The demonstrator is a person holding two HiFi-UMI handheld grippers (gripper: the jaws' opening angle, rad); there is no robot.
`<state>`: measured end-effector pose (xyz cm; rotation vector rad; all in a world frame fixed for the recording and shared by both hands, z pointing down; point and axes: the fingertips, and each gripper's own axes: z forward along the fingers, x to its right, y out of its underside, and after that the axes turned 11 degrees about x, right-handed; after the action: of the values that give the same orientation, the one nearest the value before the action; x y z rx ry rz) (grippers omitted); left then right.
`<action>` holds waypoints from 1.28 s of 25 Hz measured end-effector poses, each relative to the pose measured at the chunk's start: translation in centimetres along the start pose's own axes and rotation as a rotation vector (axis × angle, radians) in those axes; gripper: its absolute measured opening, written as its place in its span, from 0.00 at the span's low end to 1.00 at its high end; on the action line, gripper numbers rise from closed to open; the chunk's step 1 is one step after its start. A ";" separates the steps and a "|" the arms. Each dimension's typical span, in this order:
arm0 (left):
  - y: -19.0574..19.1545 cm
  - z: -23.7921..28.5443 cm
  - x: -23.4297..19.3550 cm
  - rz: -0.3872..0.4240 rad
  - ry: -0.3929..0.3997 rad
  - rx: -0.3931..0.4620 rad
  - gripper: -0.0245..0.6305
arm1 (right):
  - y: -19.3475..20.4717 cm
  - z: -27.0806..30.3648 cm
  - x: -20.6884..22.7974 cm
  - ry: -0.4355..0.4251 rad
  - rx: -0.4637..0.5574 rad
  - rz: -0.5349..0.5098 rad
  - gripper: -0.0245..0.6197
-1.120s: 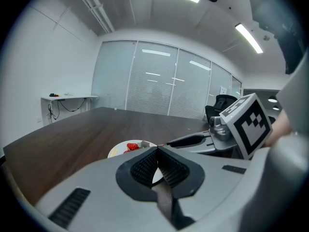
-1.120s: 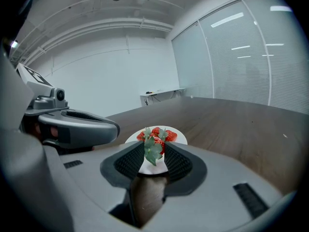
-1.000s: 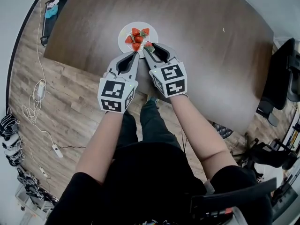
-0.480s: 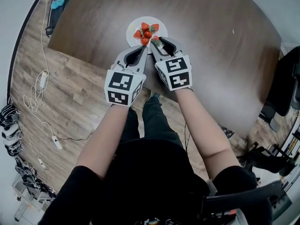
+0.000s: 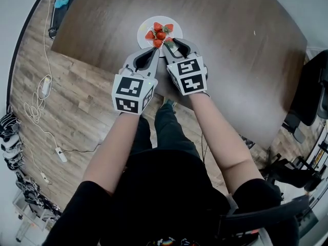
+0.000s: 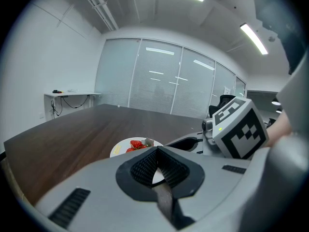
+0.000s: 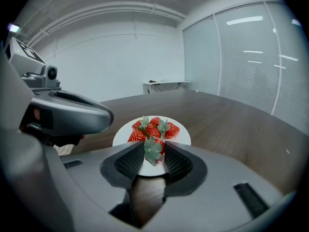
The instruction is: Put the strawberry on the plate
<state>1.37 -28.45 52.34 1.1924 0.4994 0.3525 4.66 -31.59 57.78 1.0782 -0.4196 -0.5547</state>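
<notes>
A white plate (image 5: 144, 28) with three red strawberries (image 5: 158, 33) lies near the front edge of the dark wooden table (image 5: 230, 45). My right gripper (image 5: 169, 43) is shut on another strawberry (image 7: 154, 149), leaf cap toward the camera, just above the plate's (image 7: 184, 137) near rim. In the right gripper view the plate's strawberries (image 7: 154, 128) lie right beyond the held one. My left gripper (image 5: 155, 52) hovers beside the right one, at the plate's near-left rim. Its jaws (image 6: 155, 154) meet with nothing between them, and the plate (image 6: 120, 148) shows just past them.
The table's front edge runs under both grippers, with wood flooring (image 5: 77, 96) below it. White cables (image 5: 38, 104) trail on the floor at left. A black chair (image 5: 307, 96) stands at right. A dark device (image 5: 59, 9) rests on the table's far left corner.
Both grippers have edged up toward the plate together. The right one still holds its strawberry, now at the plate's near rim.
</notes>
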 end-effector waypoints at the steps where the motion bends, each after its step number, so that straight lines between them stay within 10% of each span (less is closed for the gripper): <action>1: 0.0 0.0 0.0 0.000 -0.001 0.001 0.04 | 0.0 0.0 0.0 0.001 -0.001 -0.002 0.25; 32: -2.0 0.1 -1.0 0.013 -0.015 0.029 0.04 | -3.9 -2.7 0.3 0.054 0.109 0.018 0.25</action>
<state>0.55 -29.70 50.68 1.2266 0.4848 0.3482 5.57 -31.24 53.14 1.1904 -0.4154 -0.4897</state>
